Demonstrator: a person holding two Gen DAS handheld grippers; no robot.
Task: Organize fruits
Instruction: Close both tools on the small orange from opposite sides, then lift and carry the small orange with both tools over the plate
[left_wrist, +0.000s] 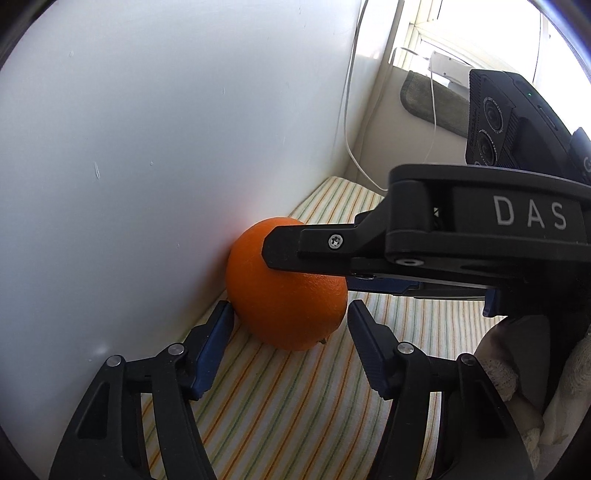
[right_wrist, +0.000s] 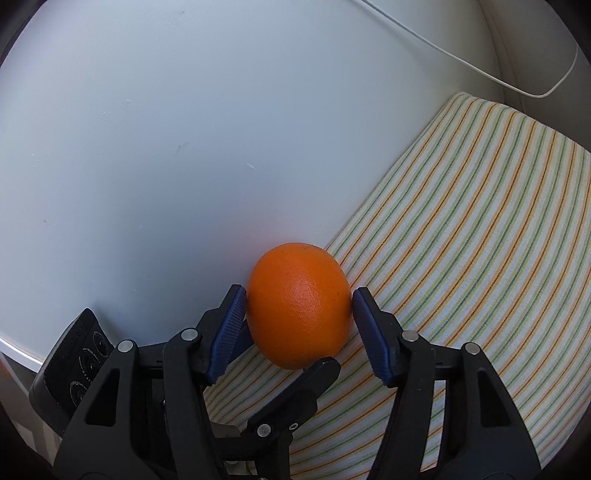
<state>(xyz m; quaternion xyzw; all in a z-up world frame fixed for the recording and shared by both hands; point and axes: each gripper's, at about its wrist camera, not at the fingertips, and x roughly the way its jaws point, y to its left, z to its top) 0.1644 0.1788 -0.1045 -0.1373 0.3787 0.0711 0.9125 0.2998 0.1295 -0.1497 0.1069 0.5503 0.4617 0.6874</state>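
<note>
Pinching the orange (right_wrist: 299, 306) against the white wall (right_wrist: 166, 147), both tools crowd together.

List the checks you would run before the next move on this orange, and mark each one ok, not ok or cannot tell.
1. The orange rests on the striped cloth: ok.
2. The right gripper straddles the orange, its pads meeting both sides: ok.
3. The left gripper has a firm hold: cannot tell; its fingertips only flank the near part of the fruit.
4. One gripper per fruit: not ok; both crowd the same orange.
5. The grippers are clear of each other: cannot tell; they overlap in both views.
6. There is room behind the orange: not ok; it sits against the white panel.
</note>
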